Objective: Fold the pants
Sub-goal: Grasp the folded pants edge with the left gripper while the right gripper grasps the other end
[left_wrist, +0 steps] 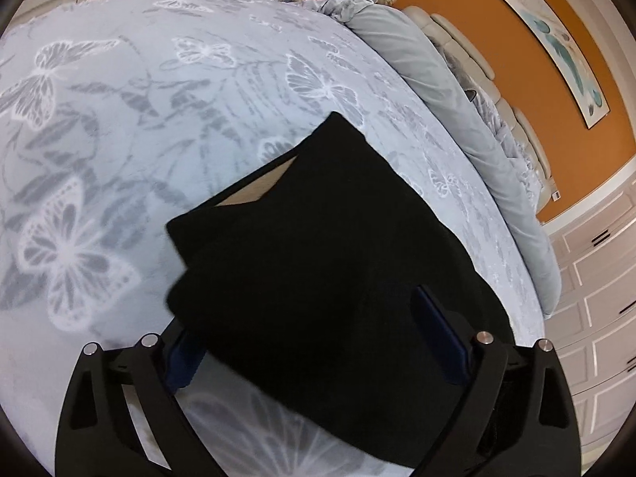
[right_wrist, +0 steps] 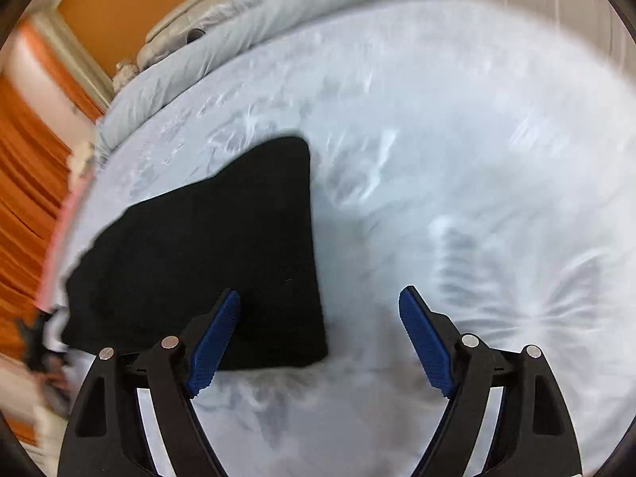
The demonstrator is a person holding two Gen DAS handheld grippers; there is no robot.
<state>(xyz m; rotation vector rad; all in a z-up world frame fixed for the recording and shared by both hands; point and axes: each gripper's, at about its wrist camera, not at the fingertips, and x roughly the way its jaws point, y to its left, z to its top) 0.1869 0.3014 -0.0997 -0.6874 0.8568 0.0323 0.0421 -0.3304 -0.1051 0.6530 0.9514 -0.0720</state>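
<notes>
Your left gripper [left_wrist: 318, 342] and right gripper [right_wrist: 320, 334] both stand open, holding nothing. The pants [left_wrist: 318, 246] look soft and limp; pinch a folded edge

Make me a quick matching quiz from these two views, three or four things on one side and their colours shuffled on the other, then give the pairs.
Things:
1. pants
2. bedspread
3. wall
4. right gripper pads

Colours:
A. orange
B. blue
C. black
D. pale blue-grey with butterflies

Pairs: 1-C, 2-D, 3-A, 4-B
</notes>
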